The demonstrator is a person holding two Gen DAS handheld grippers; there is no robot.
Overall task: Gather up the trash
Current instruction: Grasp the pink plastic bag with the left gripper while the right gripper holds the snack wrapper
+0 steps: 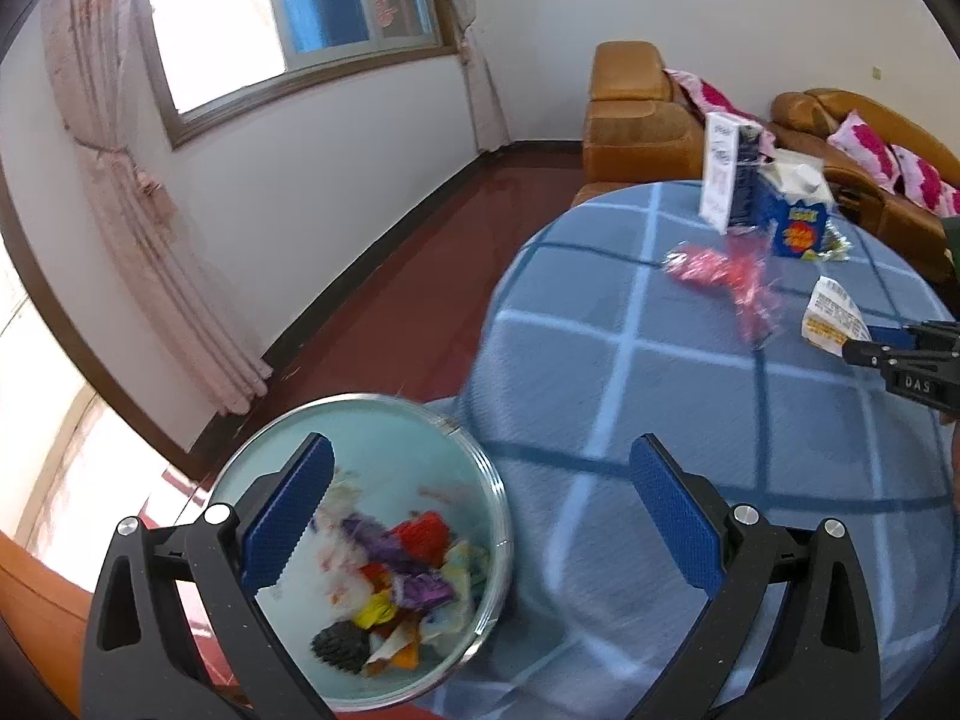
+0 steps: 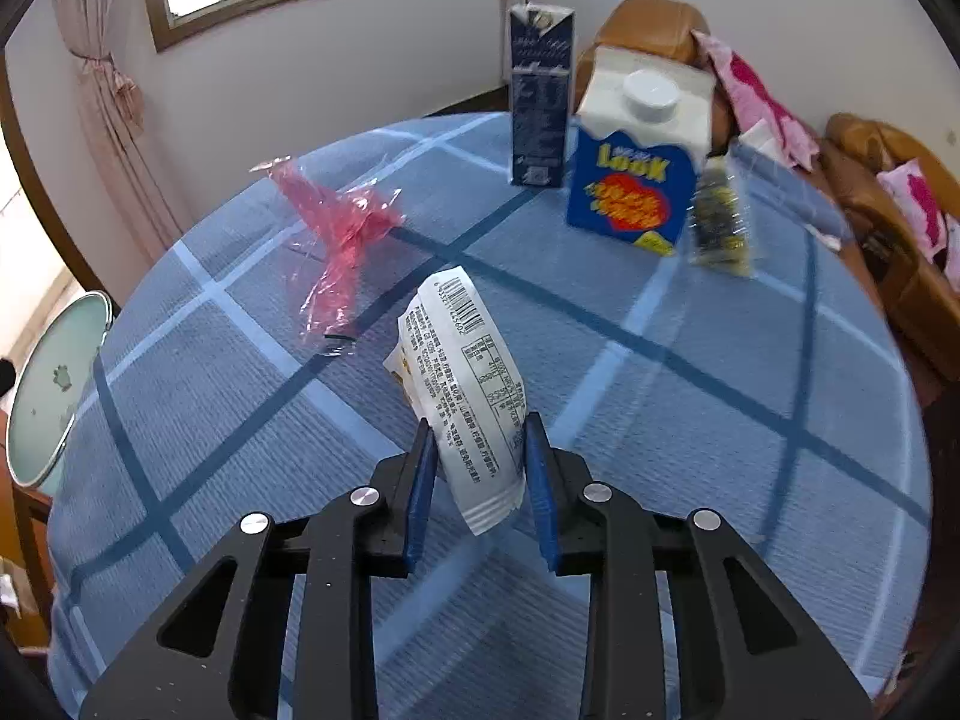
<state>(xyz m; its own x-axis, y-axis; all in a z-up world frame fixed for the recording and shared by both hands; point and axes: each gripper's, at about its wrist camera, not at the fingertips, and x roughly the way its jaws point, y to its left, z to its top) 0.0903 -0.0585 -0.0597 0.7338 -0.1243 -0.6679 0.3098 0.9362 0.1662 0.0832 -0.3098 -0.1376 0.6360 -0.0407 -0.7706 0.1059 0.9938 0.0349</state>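
My right gripper [image 2: 477, 444] is shut on a white snack wrapper [image 2: 462, 372] with a barcode and holds it above the blue checked table [image 2: 720, 420]; it also shows in the left wrist view [image 1: 834, 315]. My left gripper [image 1: 480, 510] is open and empty, over the table's edge beside a round trash bin [image 1: 420, 420] with several coloured wrappers inside. A crumpled red plastic wrapper [image 2: 342, 240] lies on the table, also in the left wrist view [image 1: 726, 276]. A tall dark blue carton [image 2: 540, 96], a blue and white carton [image 2: 636, 180] and a dark foil packet [image 2: 720, 222] stand at the far side.
The bin shows at the table's left edge in the right wrist view [image 2: 54, 384]. Brown leather sofas [image 1: 636, 114] with pink cushions stand behind the table. A window and pink curtain [image 1: 120, 180] are on the left wall. The floor [image 1: 390, 276] is dark red.
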